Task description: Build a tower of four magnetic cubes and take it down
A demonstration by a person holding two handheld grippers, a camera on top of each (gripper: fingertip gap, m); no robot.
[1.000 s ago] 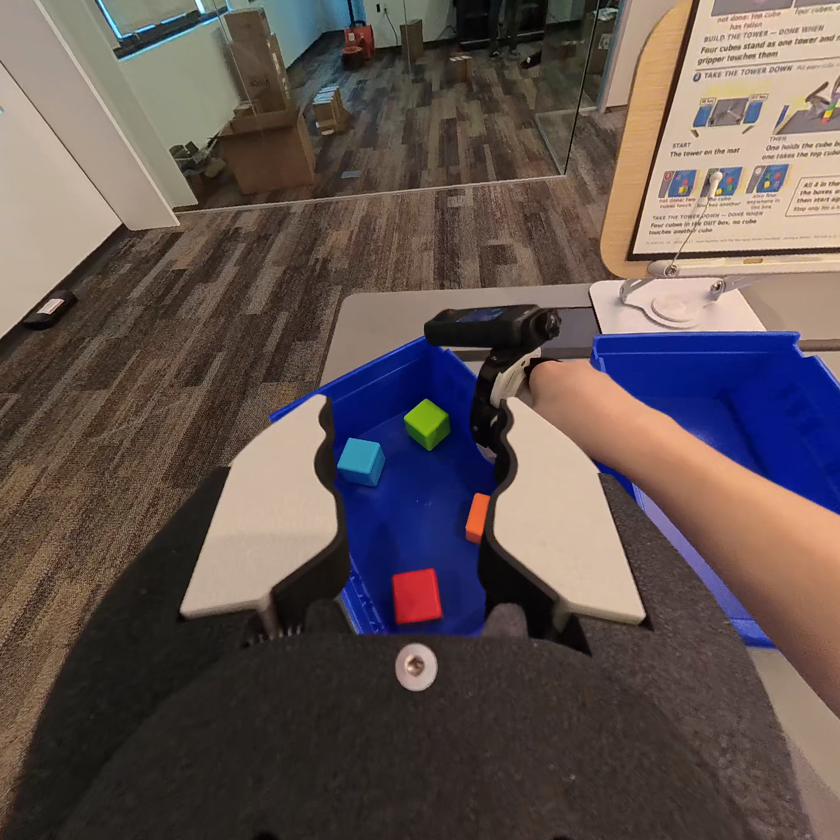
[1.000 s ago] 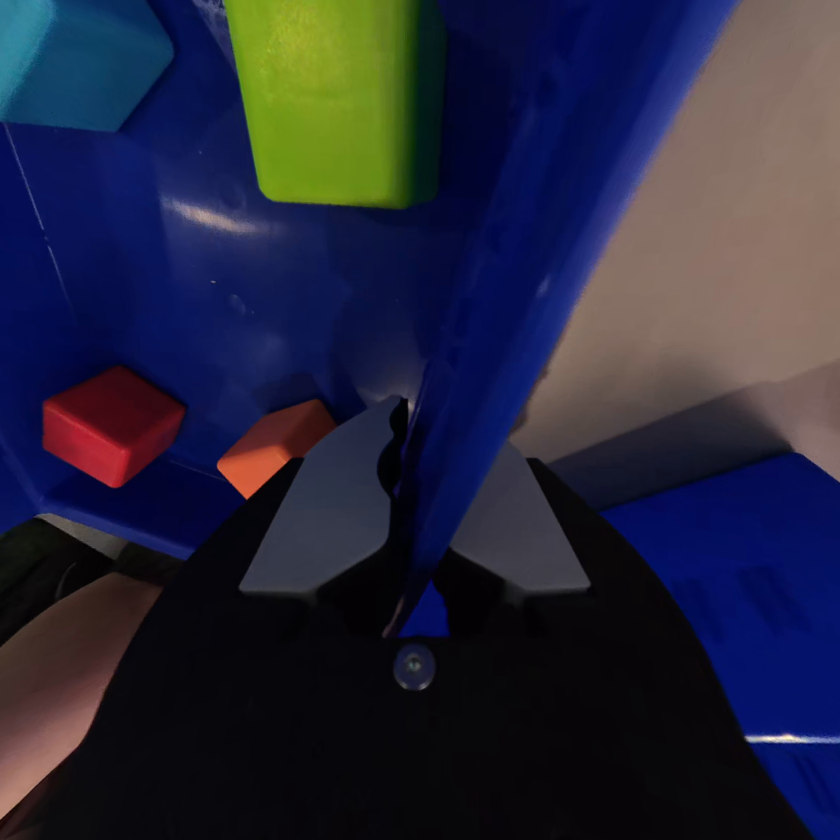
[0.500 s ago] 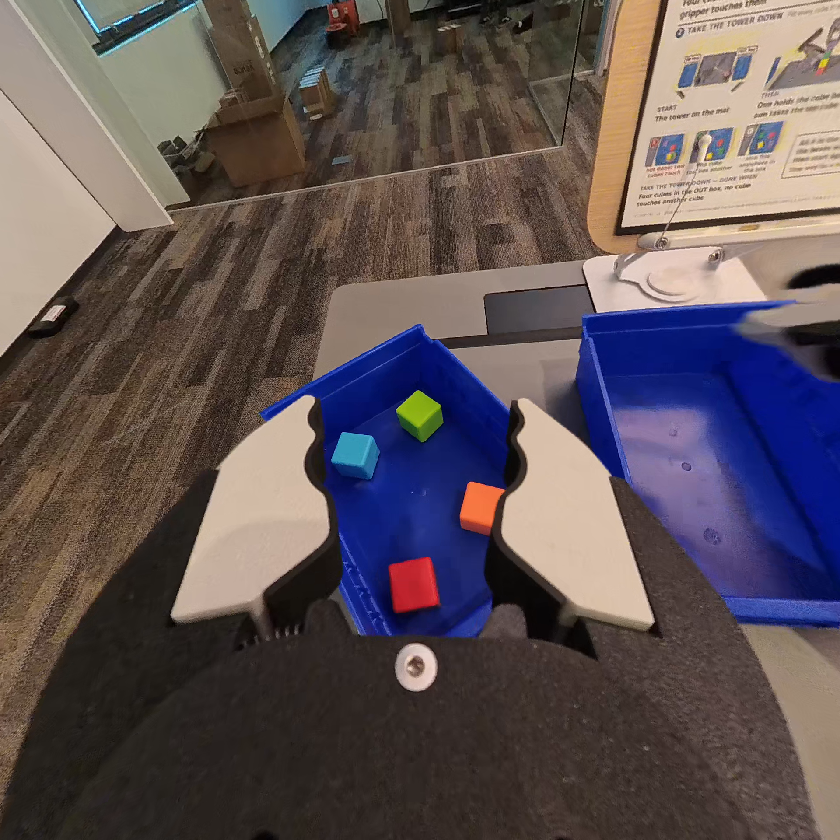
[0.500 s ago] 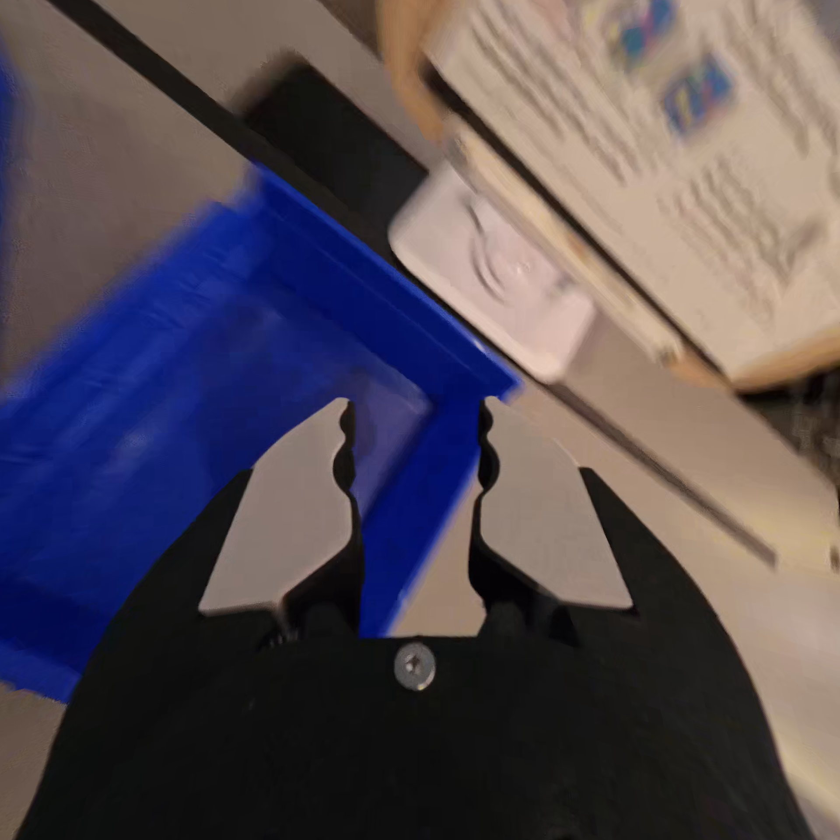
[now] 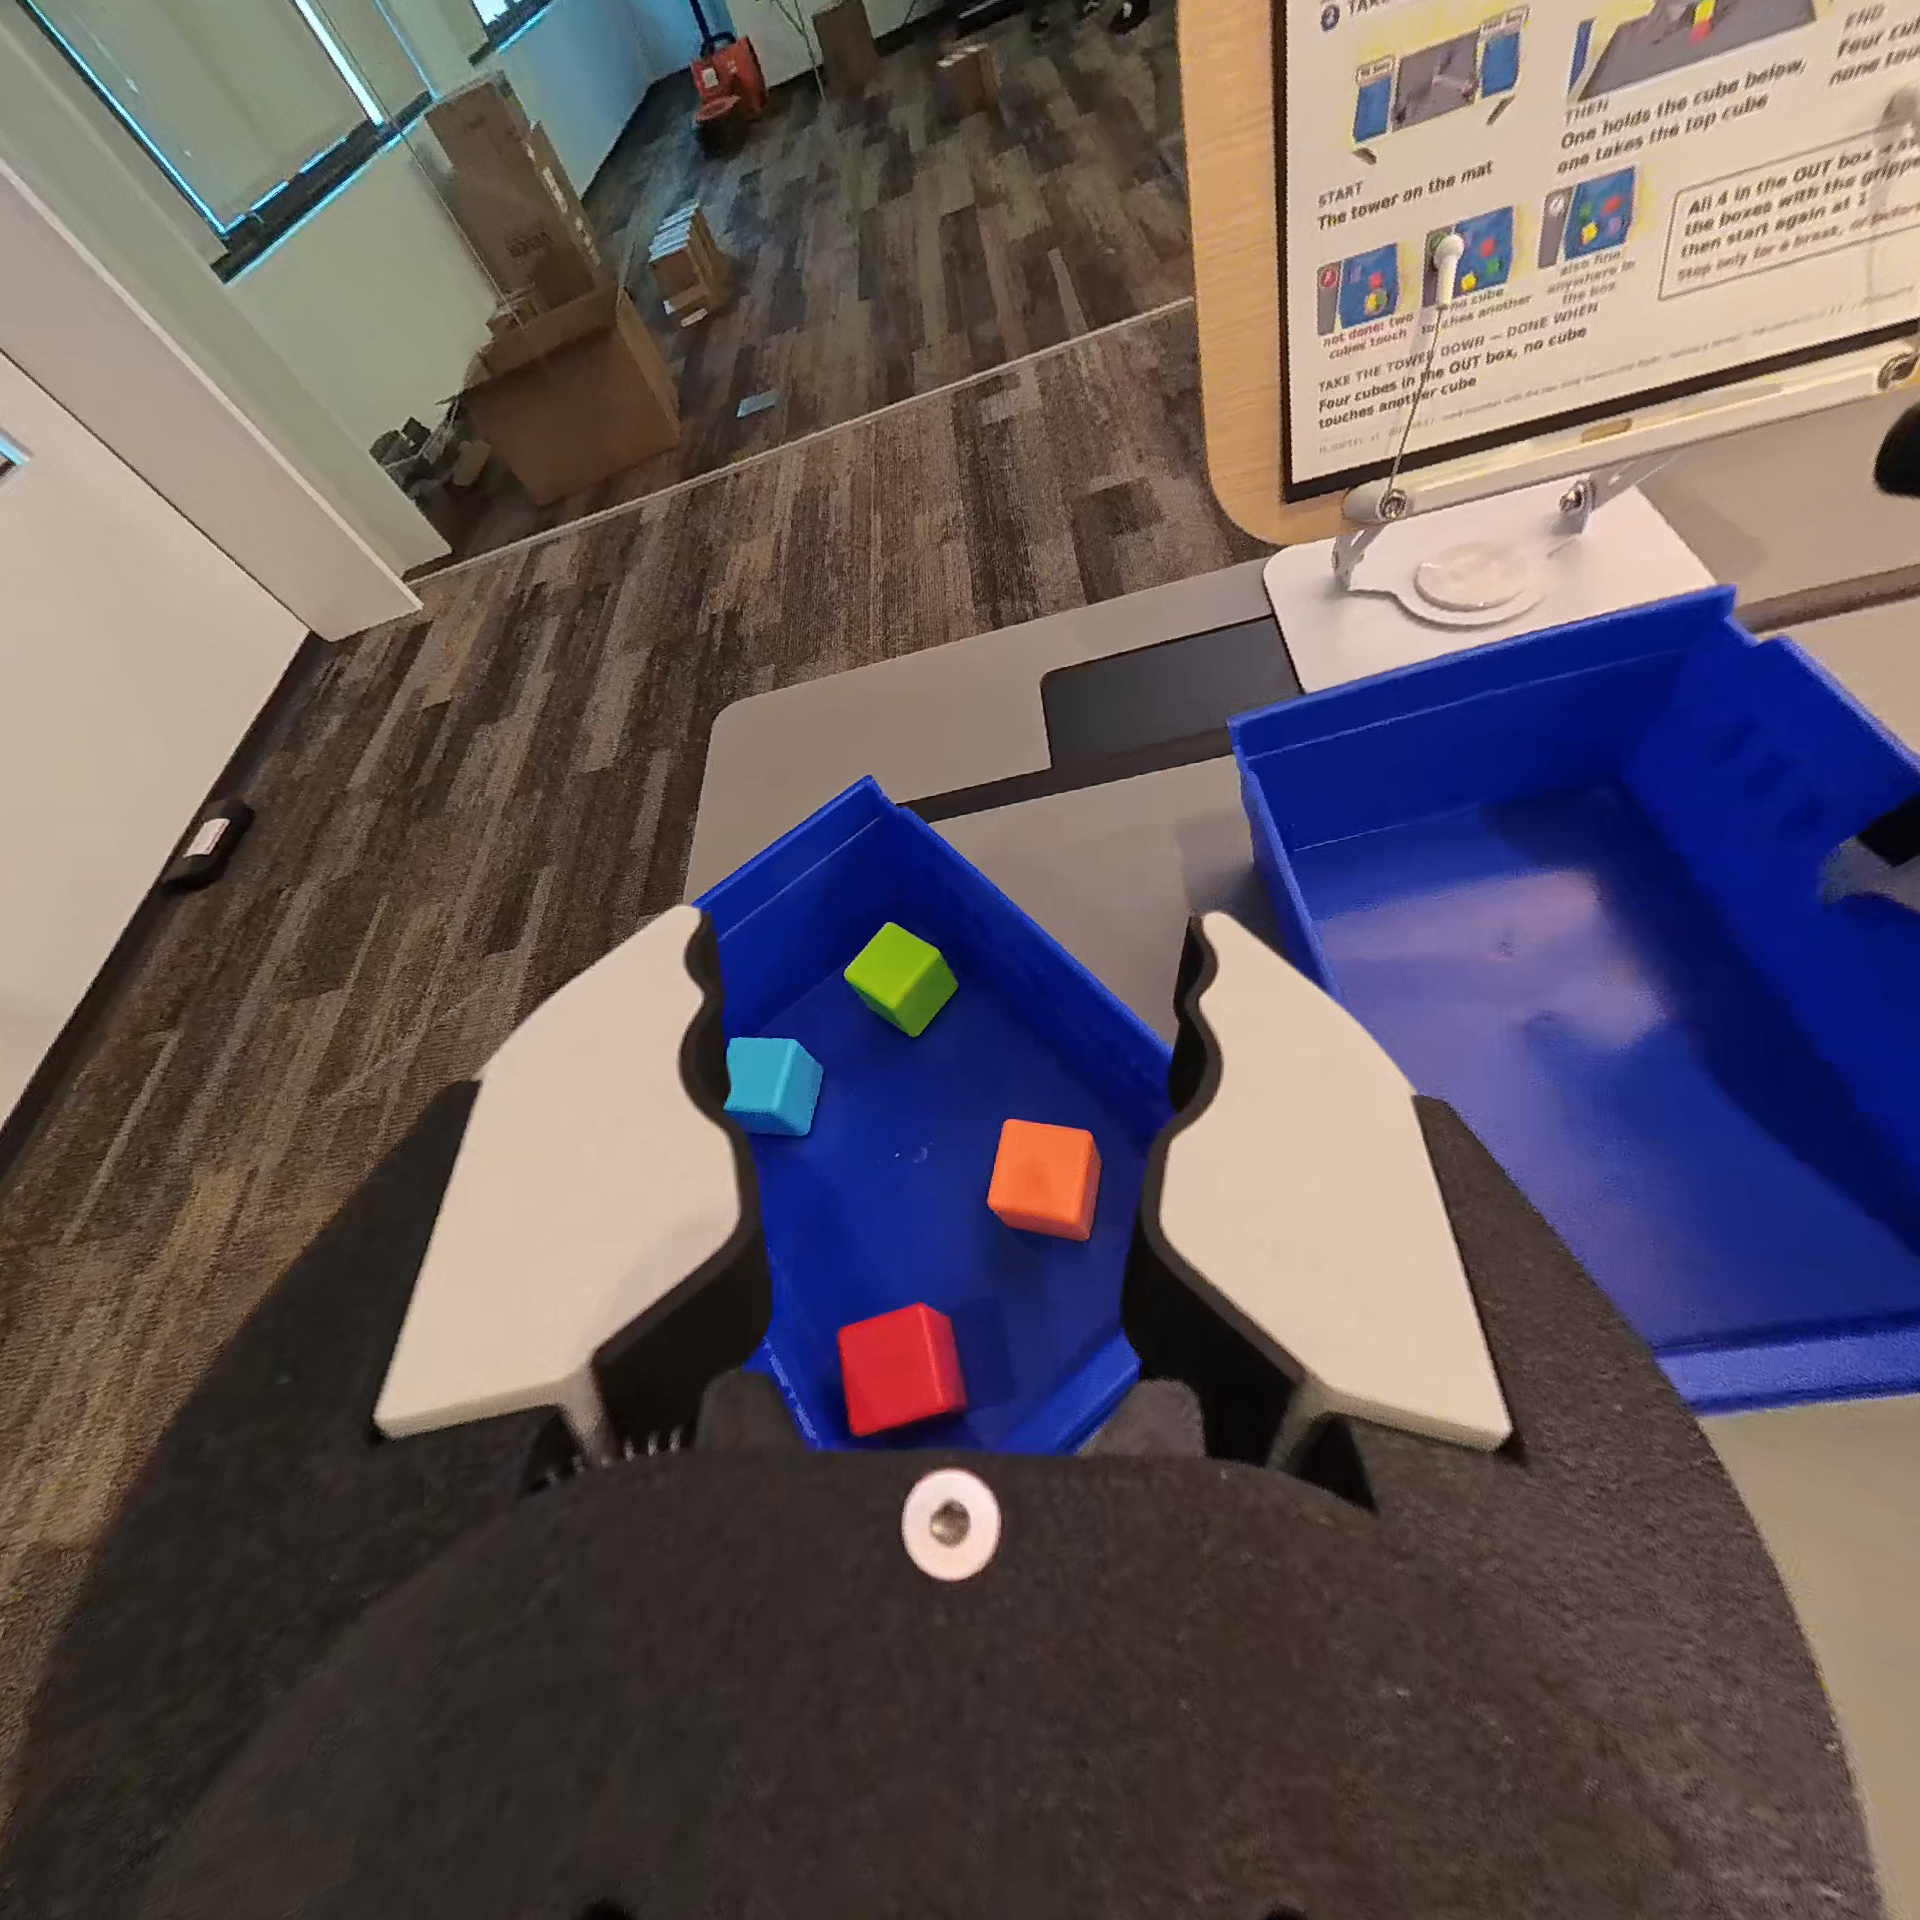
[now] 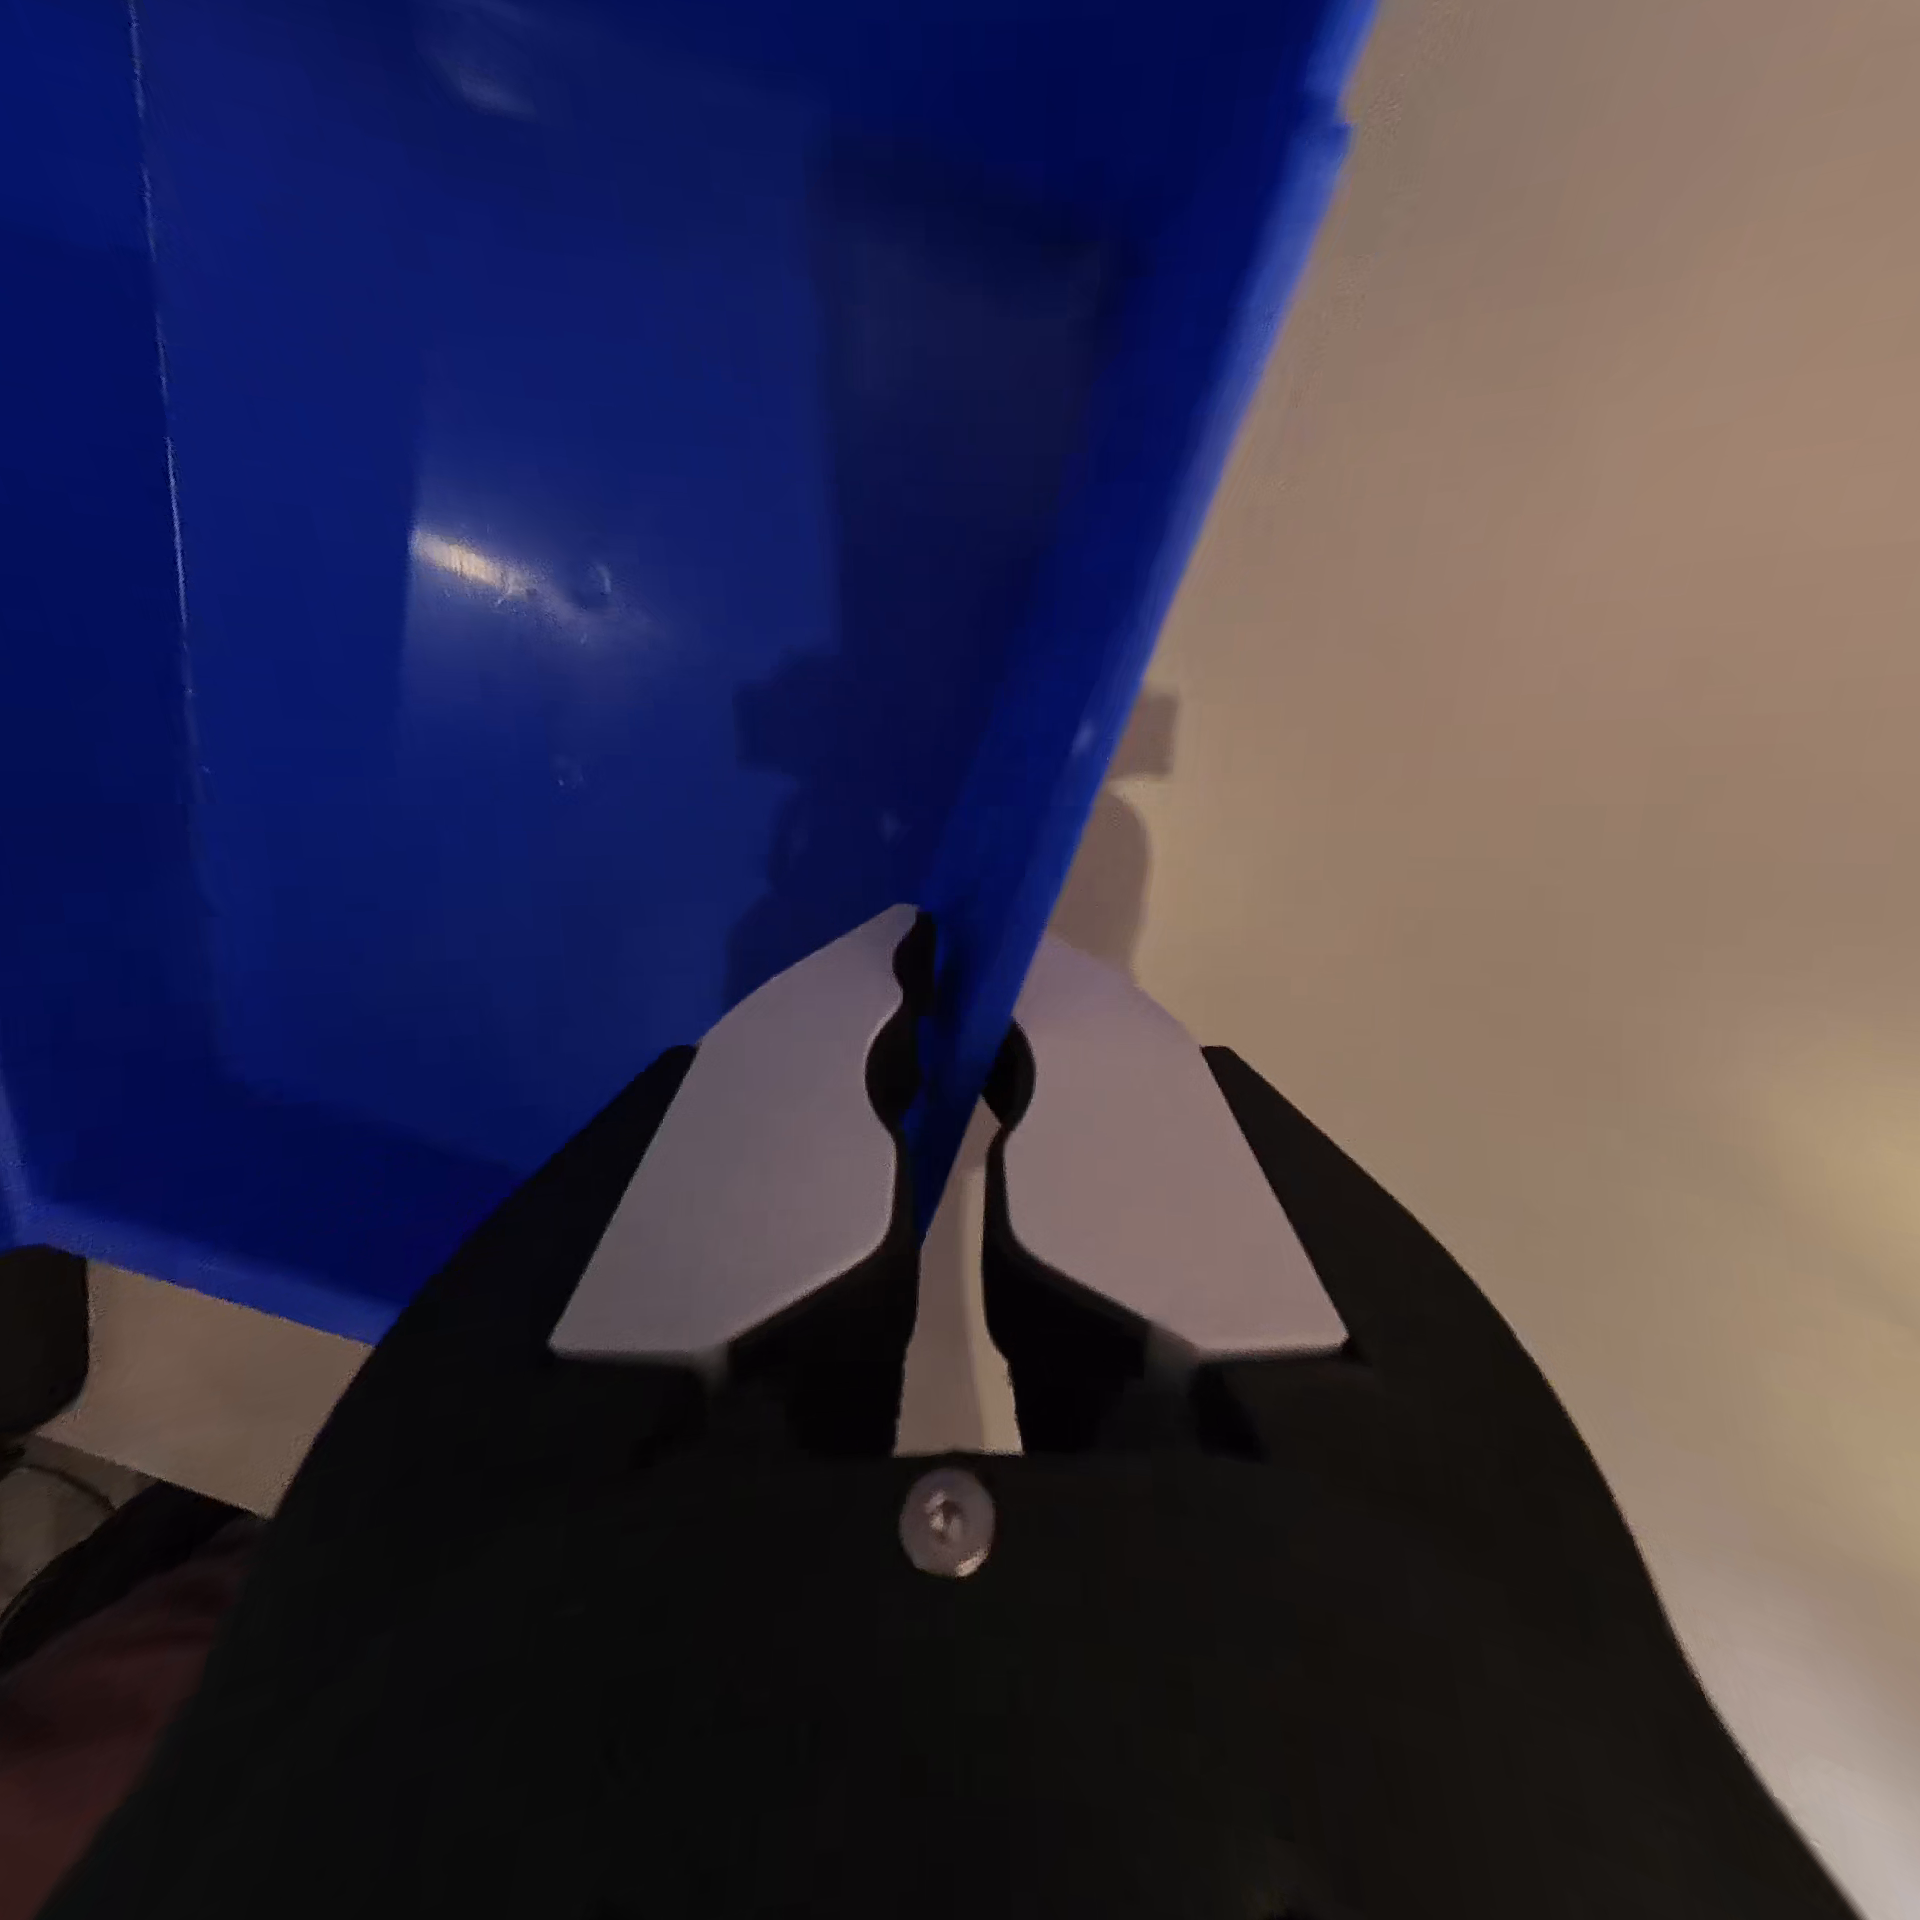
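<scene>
Four cubes lie apart in the left blue bin (image 5: 1049,971): green (image 5: 900,977), light blue (image 5: 774,1084), orange (image 5: 1042,1177) and red (image 5: 900,1366). My left gripper (image 5: 943,930) is open and empty, held above this bin with the cubes showing between its fingers. My right gripper (image 6: 971,935) is shut on the side wall of the right blue bin (image 6: 1091,623), one finger inside and one outside. That bin (image 5: 1455,686) holds no cubes in the left wrist view. The right gripper shows blurred at that view's right edge (image 5: 1881,862).
Both bins sit on a grey table (image 5: 883,748). An instruction board (image 5: 1558,208) on a white stand base (image 5: 1475,582) stands behind the right bin. A black pad (image 5: 1153,696) lies at the back. The table's left edge drops to the floor. Spacing between my two grippers at the tips: around 40 centimeters.
My right gripper let go of the left bin's wall, swung across to the right bin and shut on its side wall. My left gripper stayed open above the cubes.
</scene>
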